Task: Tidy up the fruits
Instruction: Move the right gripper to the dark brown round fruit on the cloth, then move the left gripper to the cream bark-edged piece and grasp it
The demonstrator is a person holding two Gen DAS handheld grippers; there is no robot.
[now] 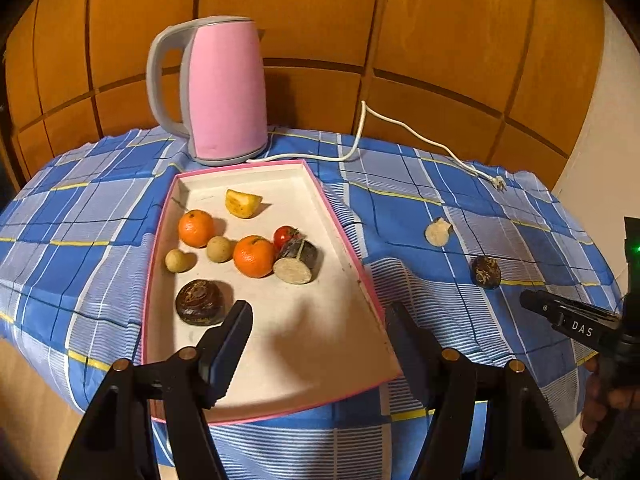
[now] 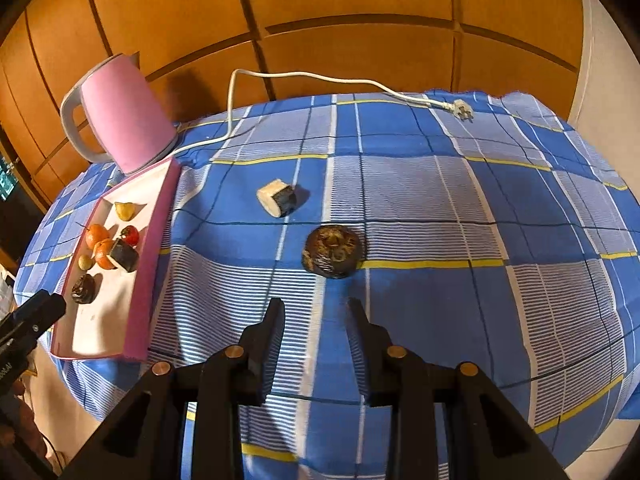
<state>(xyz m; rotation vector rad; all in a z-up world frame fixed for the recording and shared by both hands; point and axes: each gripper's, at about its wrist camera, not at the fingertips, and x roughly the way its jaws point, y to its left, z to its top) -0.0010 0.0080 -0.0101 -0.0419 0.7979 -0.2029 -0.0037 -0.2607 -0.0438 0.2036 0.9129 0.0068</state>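
The left gripper [image 1: 318,322] hangs open and empty over the tray's [image 1: 348,252] near end; oranges [image 1: 253,256] sit mid-tray. Right of the tray, mid-table, lie an eggplant piece [image 2: 277,198] and a dark fruit [image 2: 333,251]. The right gripper [image 2: 316,312], jaws narrowly apart, holds nothing.

Tray [image 1: 352,248] lies on the table [image 2: 440,200] at left, fruits [image 1: 254,256] in it; kettle [image 1: 224,88] behind it. Two pieces [image 2: 334,252] lie right of the tray.

Warm dim indoor light; soft shadows; heavy fisheye warp, dark corners.
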